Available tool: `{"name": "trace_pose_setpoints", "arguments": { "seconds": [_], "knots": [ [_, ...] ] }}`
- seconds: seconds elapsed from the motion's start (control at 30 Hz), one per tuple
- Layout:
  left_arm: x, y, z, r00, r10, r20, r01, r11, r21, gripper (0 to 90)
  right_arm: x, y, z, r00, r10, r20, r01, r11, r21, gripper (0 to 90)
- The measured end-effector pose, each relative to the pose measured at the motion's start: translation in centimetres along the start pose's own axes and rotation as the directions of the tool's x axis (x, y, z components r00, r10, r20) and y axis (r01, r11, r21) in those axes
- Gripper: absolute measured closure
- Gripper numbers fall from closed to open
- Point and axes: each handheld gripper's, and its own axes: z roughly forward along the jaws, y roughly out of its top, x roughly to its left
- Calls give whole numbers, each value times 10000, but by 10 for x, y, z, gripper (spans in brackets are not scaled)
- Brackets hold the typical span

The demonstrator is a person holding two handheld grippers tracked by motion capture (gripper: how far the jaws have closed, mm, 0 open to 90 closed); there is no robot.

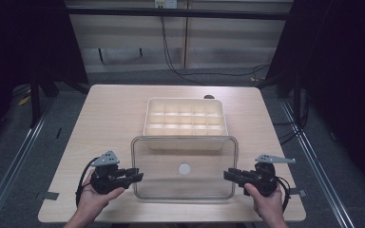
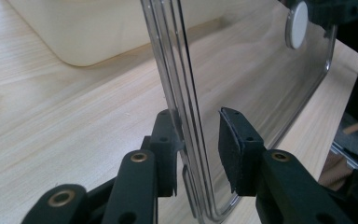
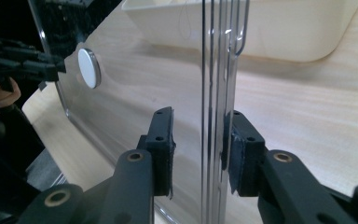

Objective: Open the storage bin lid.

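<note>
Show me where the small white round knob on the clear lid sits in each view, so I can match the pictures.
High view: the white knob sits at the middle of the clear lid, between the two grippers.
Left gripper view: the knob is at the top right, on the lid's far part.
Right gripper view: the knob is at the upper left.
Shared landmark: the cream compartment tray, beyond the lid.

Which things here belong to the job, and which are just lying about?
In the job: clear lid, left gripper and right gripper at its side rims, cream compartment tray.
Lying about: small dark object behind the tray, floor cables.
</note>
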Motion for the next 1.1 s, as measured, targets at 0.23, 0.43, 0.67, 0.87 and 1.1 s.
{"name": "trace_pose_setpoints", "arguments": {
  "seconds": [0.23,0.43,0.67,0.87,1.1],
  "knots": [
    [-6,-10,-11,9999,90,-135,-90,10000,12,678,14,-9,-1,9997,-216,82,215,9997,66,655],
    [-4,-17,-7,10000,-44,-65,46,9995,308,673,16,-13,2,9997,-212,101,209,9993,301,656],
    [-3,-18,0,9998,-16,176,7,9986,526,665,4,-17,7,10000,74,55,-77,9984,561,651],
    [-2,-20,9,9995,233,210,-250,9960,862,605,-1,-21,15,9993,-10,363,-20,9965,834,610],
    [0,-20,16,9996,169,205,-188,9950,979,575,-4,-20,21,9984,-30,557,-28,9946,1035,565]
  ]
}}
